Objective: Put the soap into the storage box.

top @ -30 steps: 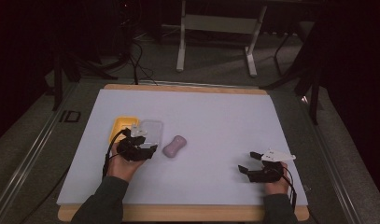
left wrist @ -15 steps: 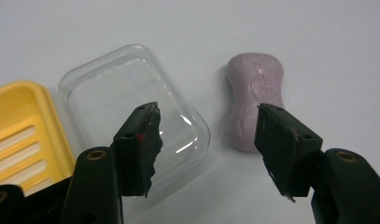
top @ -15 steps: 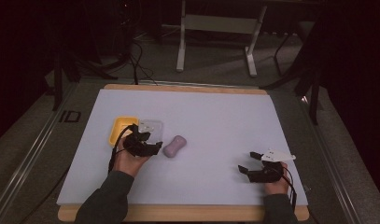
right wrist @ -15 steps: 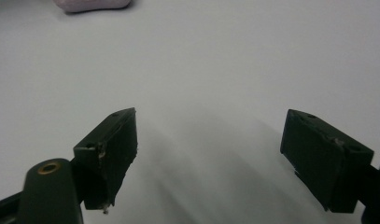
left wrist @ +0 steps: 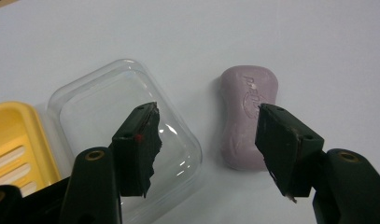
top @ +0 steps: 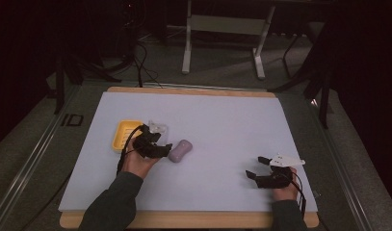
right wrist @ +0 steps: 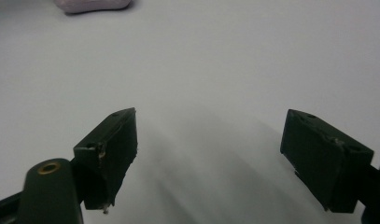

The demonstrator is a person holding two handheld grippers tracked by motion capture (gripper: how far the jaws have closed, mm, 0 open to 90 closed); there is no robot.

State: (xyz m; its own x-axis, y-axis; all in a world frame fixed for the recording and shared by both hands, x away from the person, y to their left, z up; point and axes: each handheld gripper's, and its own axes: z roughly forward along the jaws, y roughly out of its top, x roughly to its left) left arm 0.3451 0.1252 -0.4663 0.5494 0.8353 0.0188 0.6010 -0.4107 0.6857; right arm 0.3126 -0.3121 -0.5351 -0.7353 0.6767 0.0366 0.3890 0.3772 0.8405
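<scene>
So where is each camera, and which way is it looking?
High view: above the person's side, looking forward and down at the table; both forearms and tools show.
Left gripper view: on the left tool, looking along its open jaws at the soap, clear lid and yellow dish.
Right gripper view: on the right tool, facing bare table.
All three share the soap.

The lid (left wrist: pixel 124 126) lies between the dish (left wrist: pixel 15 140) at left and the soap (left wrist: pixel 247 119) at right.
</scene>
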